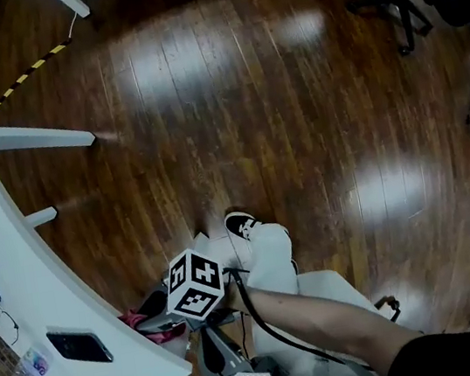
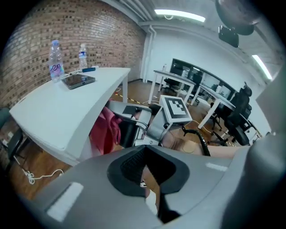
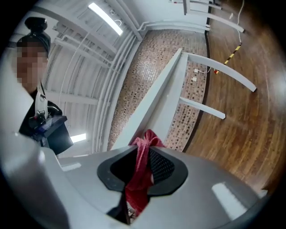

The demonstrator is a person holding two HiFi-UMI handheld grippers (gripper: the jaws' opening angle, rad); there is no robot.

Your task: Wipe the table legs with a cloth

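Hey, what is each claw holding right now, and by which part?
The right claw pinches the red cloth at a bunched fold, one end poking out past the tips. The left claw holds nothing.

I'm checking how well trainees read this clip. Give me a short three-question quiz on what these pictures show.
1. True or false: the right tool is shut on a red cloth.
2. Which item lies on the white table near the bottles? A) phone B) laptop C) mug
3. Fill in: the floor is made of dark ___ boards.

Key: 1 true; 2 A; 3 wood.
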